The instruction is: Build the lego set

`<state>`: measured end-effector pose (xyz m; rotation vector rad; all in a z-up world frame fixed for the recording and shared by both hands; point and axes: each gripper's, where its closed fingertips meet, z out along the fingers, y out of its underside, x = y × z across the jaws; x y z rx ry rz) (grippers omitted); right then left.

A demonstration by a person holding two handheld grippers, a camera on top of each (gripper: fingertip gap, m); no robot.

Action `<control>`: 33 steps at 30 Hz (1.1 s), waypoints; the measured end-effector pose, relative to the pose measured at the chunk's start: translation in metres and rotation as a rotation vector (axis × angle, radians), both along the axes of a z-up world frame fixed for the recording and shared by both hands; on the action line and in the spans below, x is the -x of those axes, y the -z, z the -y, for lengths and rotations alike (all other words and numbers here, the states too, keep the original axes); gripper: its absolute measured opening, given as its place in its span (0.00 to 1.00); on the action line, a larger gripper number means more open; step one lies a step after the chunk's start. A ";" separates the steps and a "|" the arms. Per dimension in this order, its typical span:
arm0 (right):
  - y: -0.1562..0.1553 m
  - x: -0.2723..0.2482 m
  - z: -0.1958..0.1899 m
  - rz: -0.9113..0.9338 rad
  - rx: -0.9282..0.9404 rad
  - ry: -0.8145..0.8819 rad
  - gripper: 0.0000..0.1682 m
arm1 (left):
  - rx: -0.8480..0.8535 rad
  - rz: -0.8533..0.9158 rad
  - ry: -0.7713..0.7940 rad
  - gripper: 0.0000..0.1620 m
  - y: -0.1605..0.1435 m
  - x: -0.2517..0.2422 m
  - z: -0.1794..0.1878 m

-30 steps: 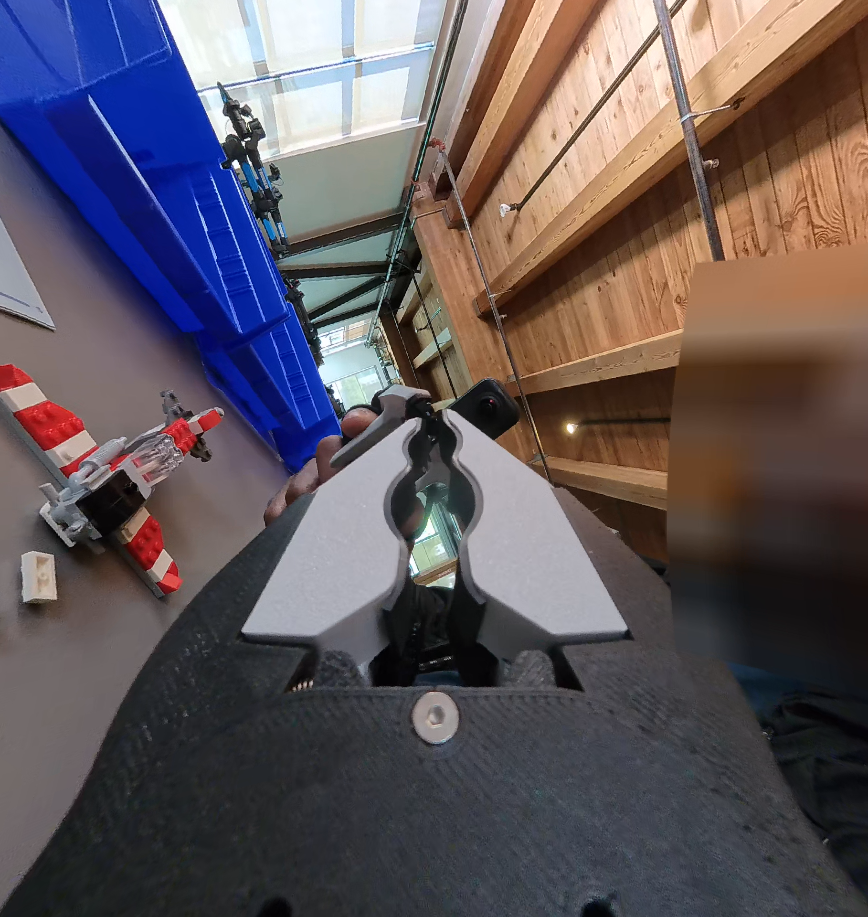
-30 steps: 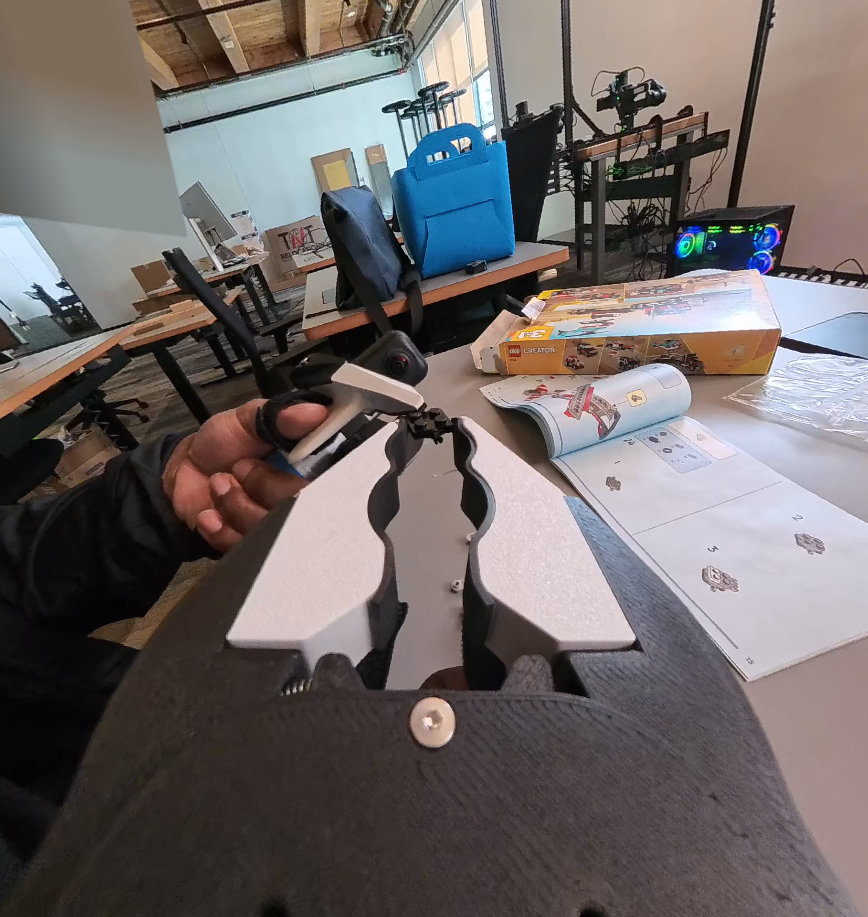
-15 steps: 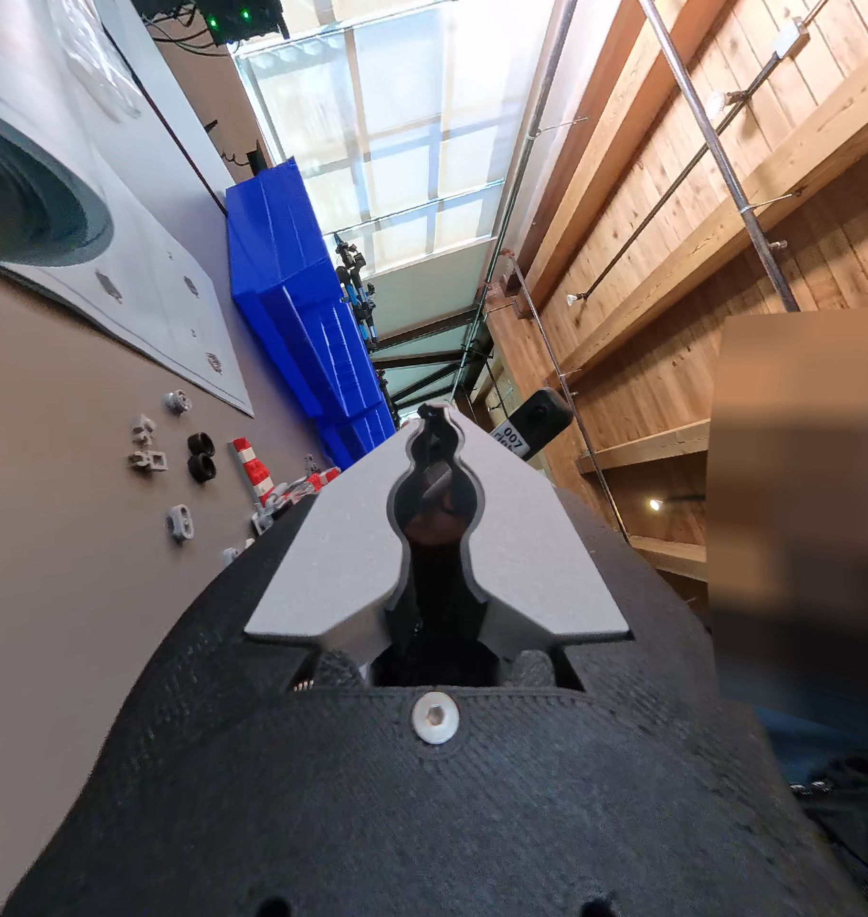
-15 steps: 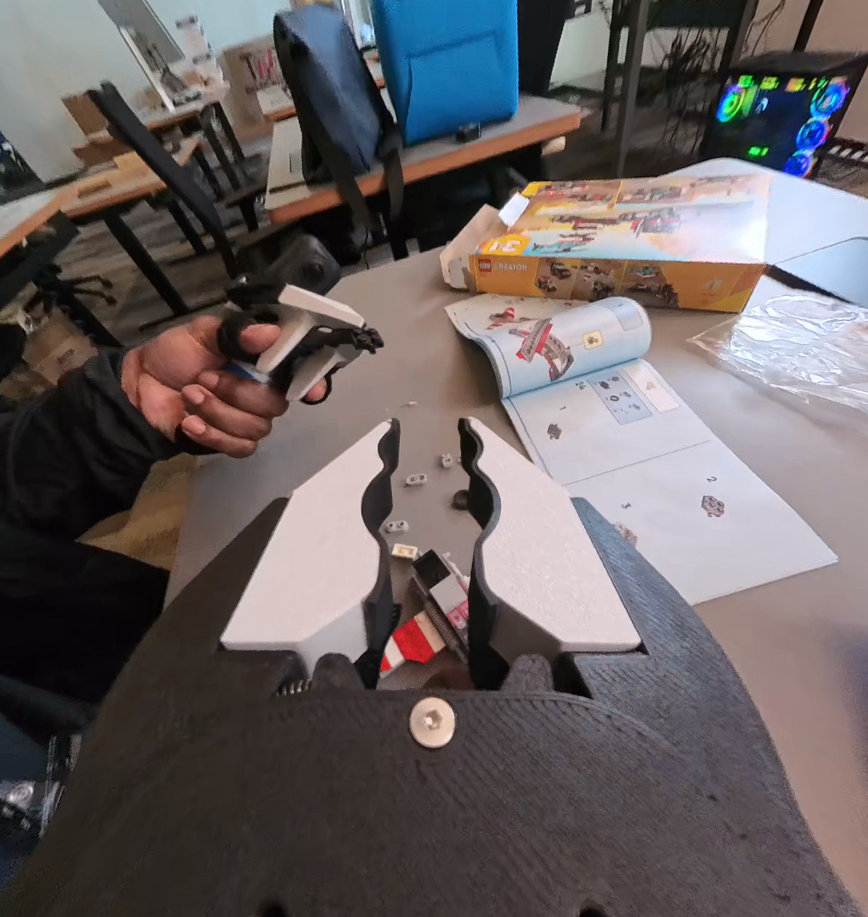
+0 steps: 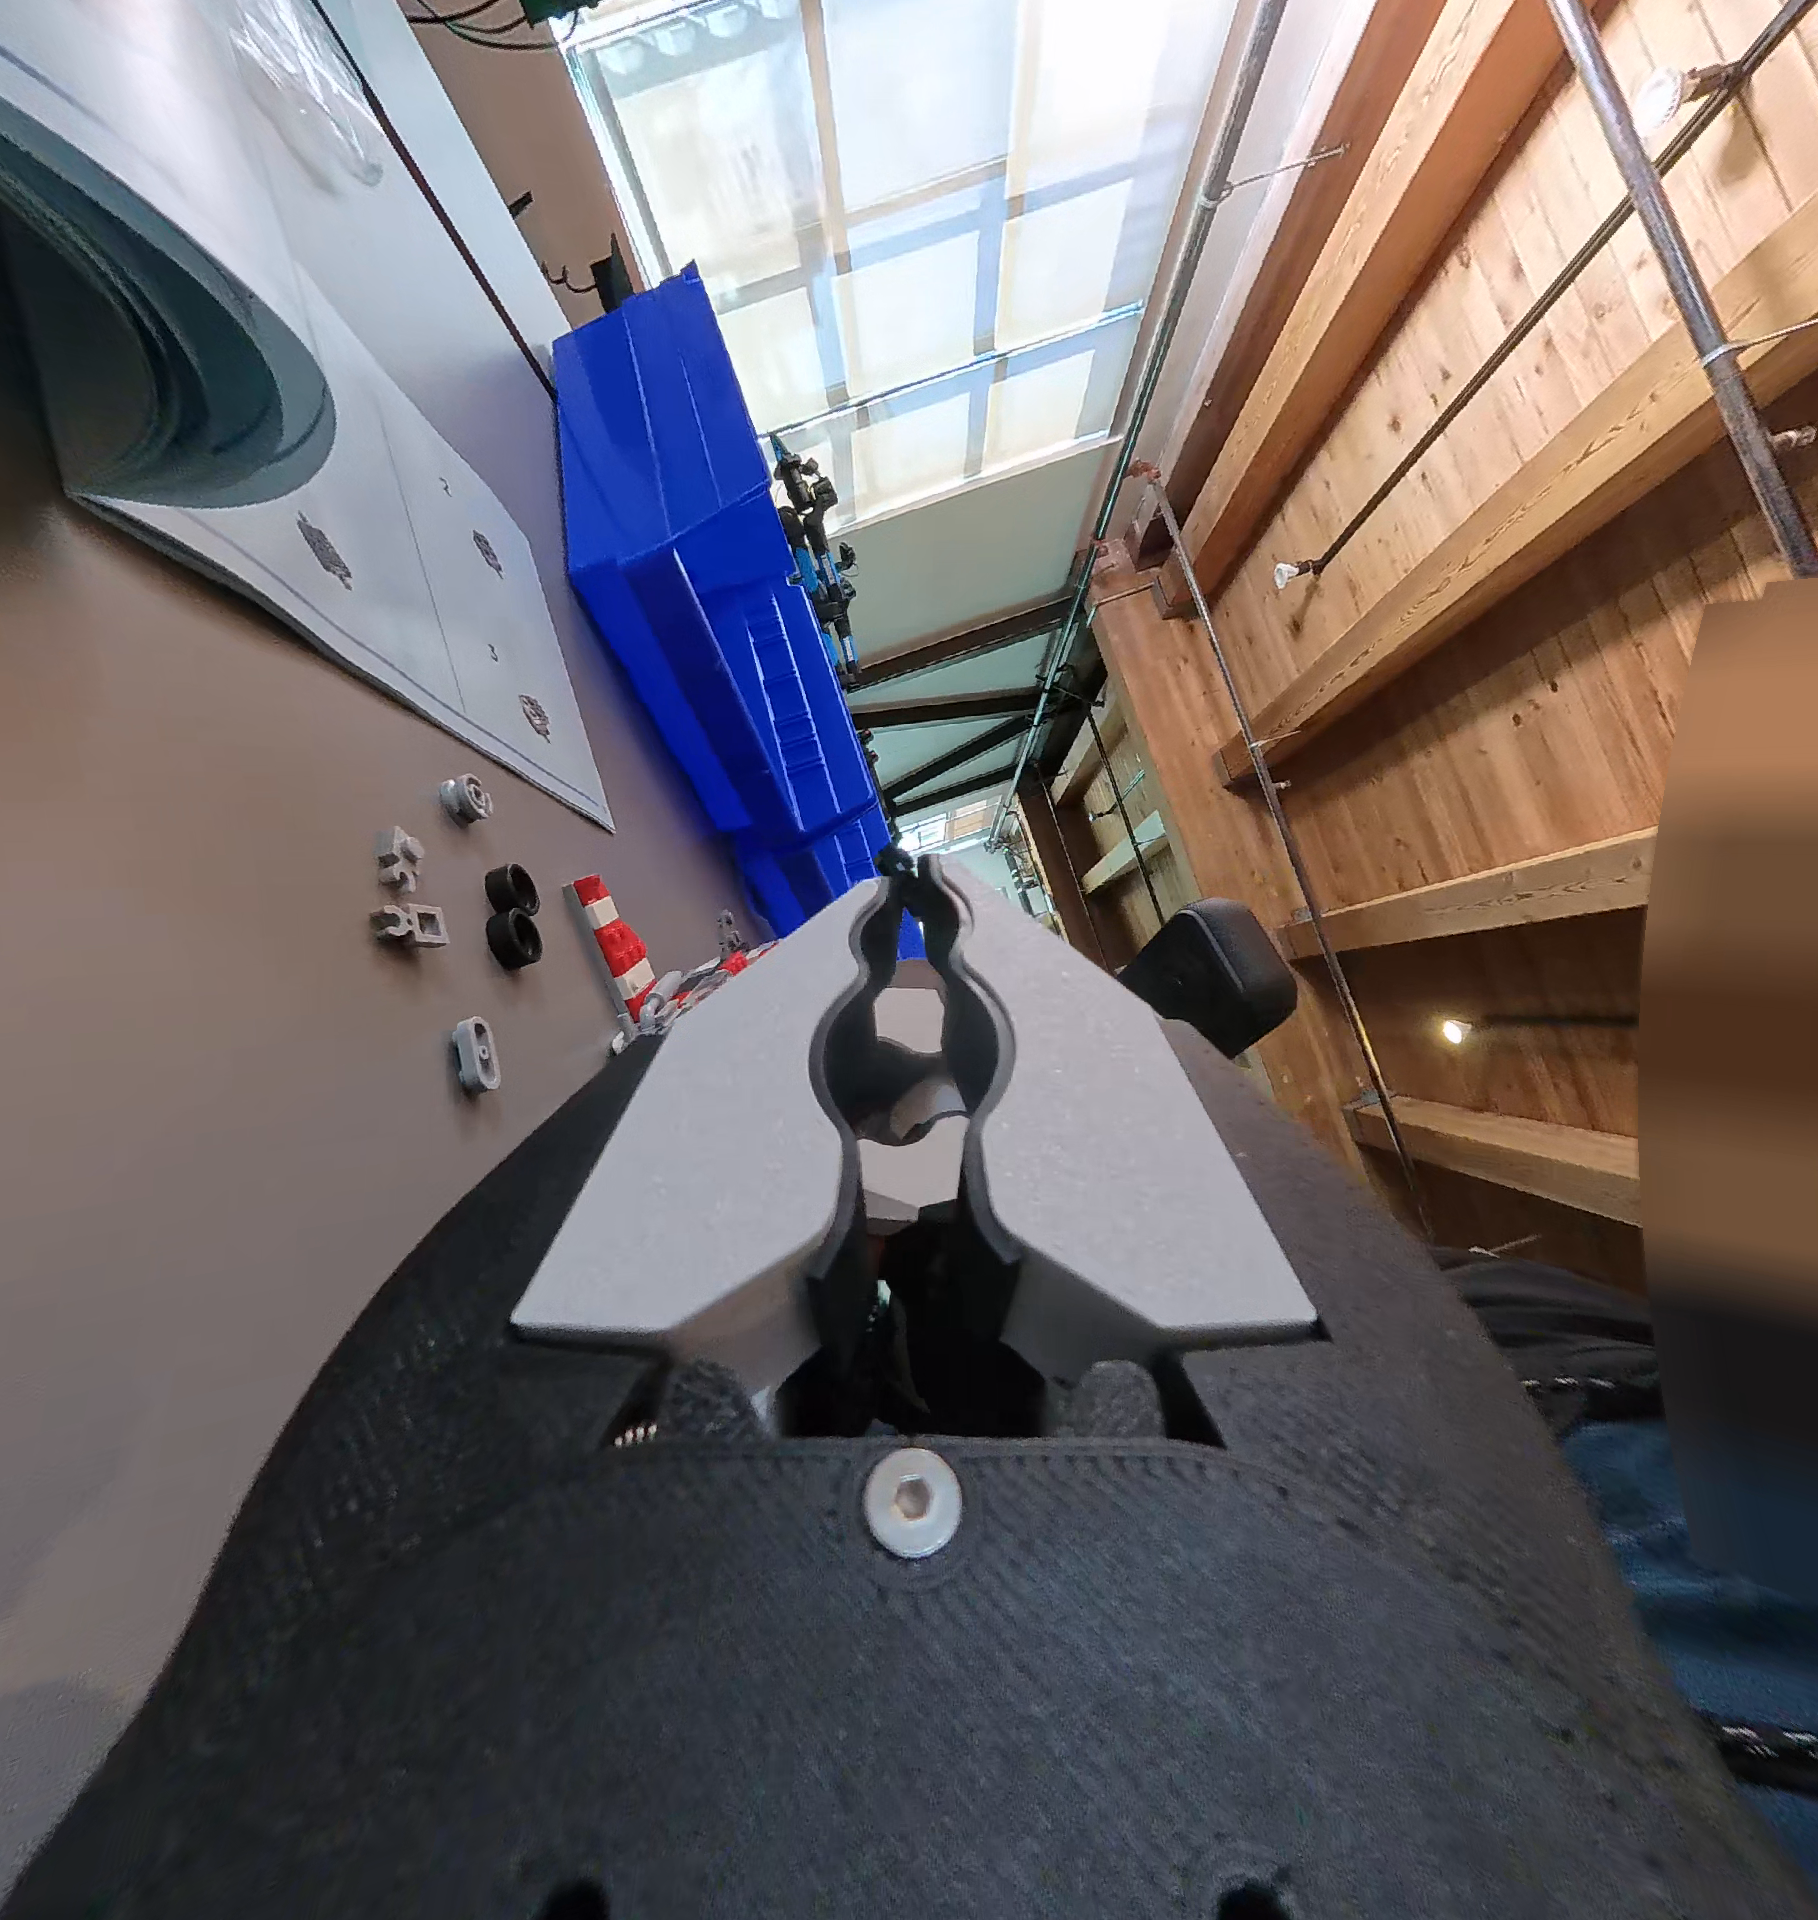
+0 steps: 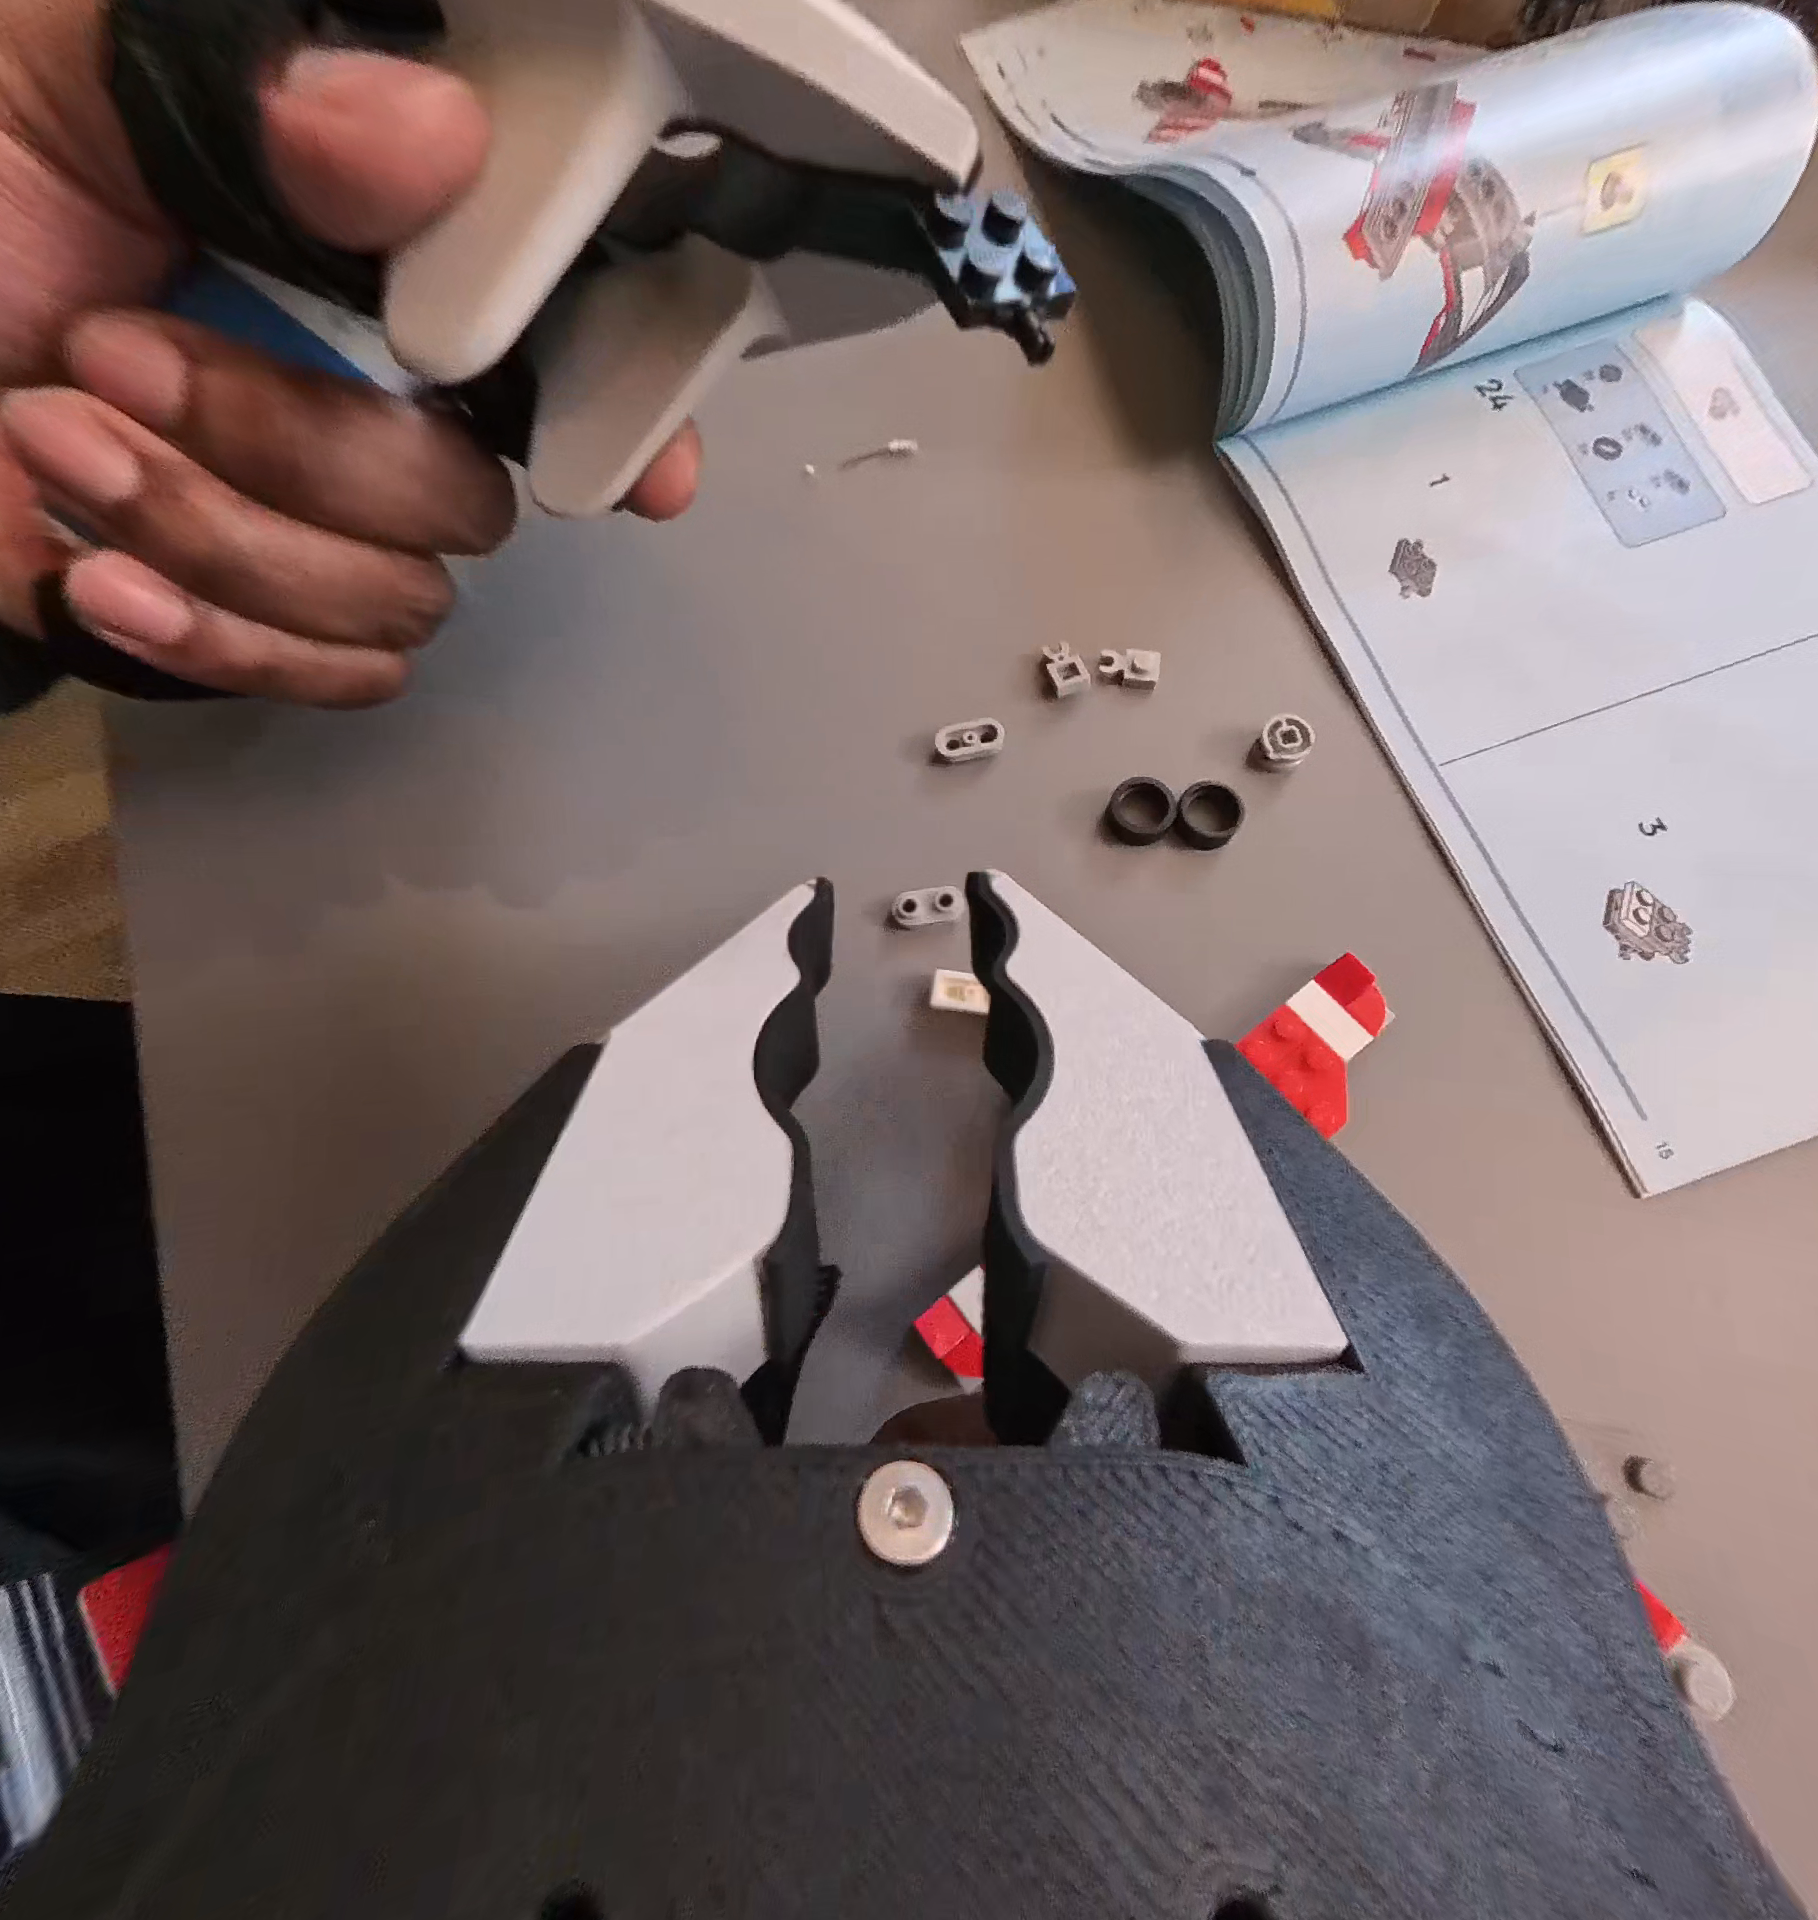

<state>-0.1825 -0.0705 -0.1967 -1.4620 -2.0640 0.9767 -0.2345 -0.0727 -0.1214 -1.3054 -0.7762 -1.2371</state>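
Note:
My left gripper (image 5: 910, 891) is shut on a small black studded plate (image 5: 903, 864) and holds it in the air. In the right wrist view this gripper (image 6: 915, 223) and the plate (image 6: 993, 260) are at the upper left, held by a hand. My right gripper (image 6: 900, 894) is open and empty, just above the table. A grey two-hole piece (image 6: 928, 906) and a small white piece (image 6: 957, 989) lie between its fingers. The red and white plane model (image 6: 1320, 1023) lies partly hidden under the right gripper.
Loose parts lie ahead of the right gripper: two black tyres (image 6: 1175, 812), a round grey piece (image 6: 1282, 742), two grey clip pieces (image 6: 1097, 668), a grey oval plate (image 6: 967, 740). The open instruction booklet (image 6: 1611, 644) lies right. Blue bins (image 5: 718, 644) stand beyond the table. The left gripper's tips are roughly 9 cm from the right gripper's.
The right gripper has left the black plate and tipped down over the loose parts. The left gripper keeps the plate and now shows closer at the right view's upper left.

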 end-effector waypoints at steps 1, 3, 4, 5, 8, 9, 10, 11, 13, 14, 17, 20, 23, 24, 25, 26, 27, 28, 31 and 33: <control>0.003 0.001 0.000 0.012 -0.012 0.000 0.16 | 0.003 -0.005 -0.001 0.02 0.000 0.000 0.000; 0.008 0.002 0.000 0.035 -0.024 -0.002 0.15 | 0.008 -0.012 -0.004 0.02 0.000 0.000 0.001; 0.011 0.002 0.000 0.047 -0.033 -0.002 0.16 | 0.009 -0.013 -0.005 0.02 0.000 0.000 0.002; 0.012 0.003 0.000 0.048 -0.042 -0.003 0.15 | 0.008 -0.010 -0.005 0.02 0.000 0.000 0.002; 0.013 0.005 0.000 0.060 -0.064 -0.010 0.15 | 0.006 -0.004 -0.002 0.02 0.001 0.000 0.002; 0.013 0.006 0.000 0.060 -0.072 -0.015 0.15 | 0.005 -0.002 -0.002 0.02 0.001 0.000 0.002; 0.013 0.006 0.001 0.060 -0.076 -0.019 0.15 | 0.003 0.000 -0.001 0.02 0.001 0.001 0.002; 0.012 0.006 0.001 0.059 -0.074 -0.021 0.15 | 0.001 0.001 -0.001 0.02 0.001 0.001 0.002; 0.010 0.005 0.003 0.056 -0.065 -0.020 0.14 | 0.000 0.000 -0.004 0.02 0.001 0.002 0.003; 0.009 0.004 0.004 0.053 -0.057 -0.018 0.14 | -0.001 -0.001 -0.006 0.02 0.000 0.003 0.004; 0.003 -0.002 0.008 0.026 -0.005 0.001 0.14 | -0.005 -0.001 -0.014 0.02 0.000 0.005 0.006; -0.003 -0.008 0.008 -0.012 0.056 0.045 0.14 | -0.011 -0.004 -0.021 0.02 0.001 0.008 0.007; -0.008 -0.013 0.006 -0.045 0.111 0.085 0.14 | -0.012 -0.004 -0.021 0.02 0.003 0.009 0.007; -0.010 -0.015 0.005 -0.054 0.127 0.097 0.14 | -0.011 -0.003 -0.020 0.02 0.004 0.008 0.006; -0.012 -0.016 0.003 -0.062 0.141 0.106 0.14 | -0.009 -0.001 -0.019 0.02 0.006 0.008 0.006; -0.013 -0.017 0.002 -0.067 0.152 0.113 0.13 | -0.008 0.001 -0.018 0.02 0.007 0.008 0.005; -0.013 -0.019 0.000 -0.070 0.160 0.118 0.13 | -0.007 0.004 -0.016 0.02 0.008 0.008 0.003; -0.013 -0.019 -0.003 -0.073 0.165 0.123 0.13 | -0.005 0.006 -0.014 0.02 0.010 0.007 0.002; -0.012 -0.021 -0.008 -0.071 0.176 0.128 0.12 | 0.004 0.009 -0.006 0.02 0.013 0.005 -0.002; -0.012 -0.021 -0.011 -0.068 0.179 0.125 0.12 | 0.008 0.012 -0.003 0.02 0.015 0.004 -0.004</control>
